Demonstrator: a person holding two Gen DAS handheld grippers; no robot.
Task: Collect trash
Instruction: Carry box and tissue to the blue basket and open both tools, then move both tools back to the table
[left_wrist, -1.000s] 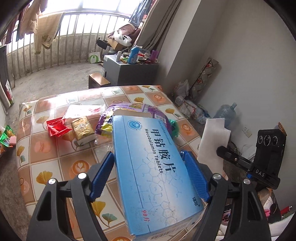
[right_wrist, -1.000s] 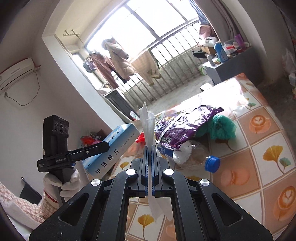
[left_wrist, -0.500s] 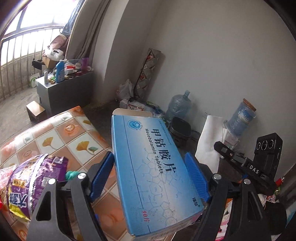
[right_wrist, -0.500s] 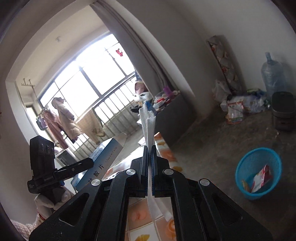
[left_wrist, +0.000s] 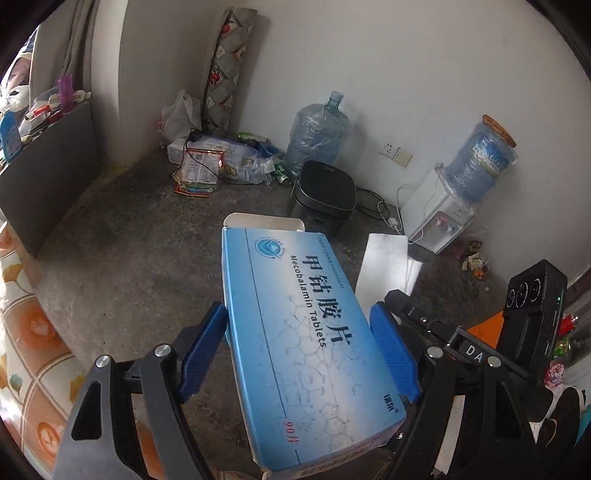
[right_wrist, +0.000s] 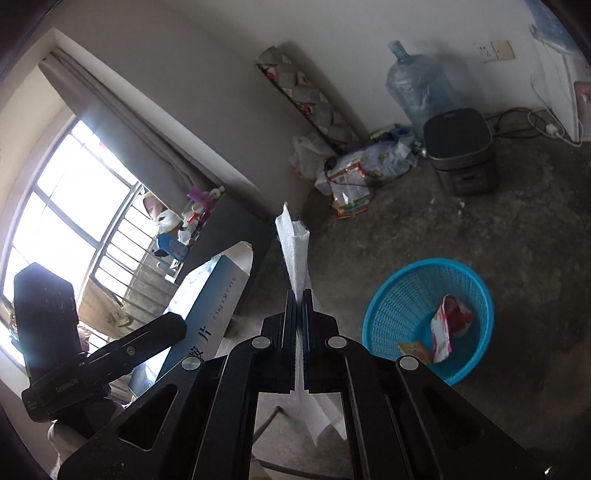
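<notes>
My left gripper (left_wrist: 300, 325) is shut on a large blue tablet box (left_wrist: 303, 332), its blue pads pressing both long sides, and holds it over the bare concrete floor. That box (right_wrist: 210, 295) and the left gripper's body also show at the left of the right wrist view. My right gripper (right_wrist: 299, 295) is shut on a folded white paper tissue (right_wrist: 295, 247) that sticks up past the fingertips. The tissue (left_wrist: 388, 266) also appears in the left wrist view. A blue plastic basket (right_wrist: 406, 291) stands on the floor to the right, with a red-white wrapper (right_wrist: 448, 321) and an orange one inside.
A black cooker (left_wrist: 323, 194) with its cable, a water jug (left_wrist: 317, 136), a white water dispenser (left_wrist: 439, 218) and a heap of bags (left_wrist: 214, 158) line the far wall. The tiled tablecloth's edge (left_wrist: 26, 350) is at the left. A dark cabinet (left_wrist: 44, 177) stands beyond it.
Both grippers have swung away from the table toward the floor by the wall, carrying the box and the tissue. The table's litter has left view and the blue basket has come closer.
</notes>
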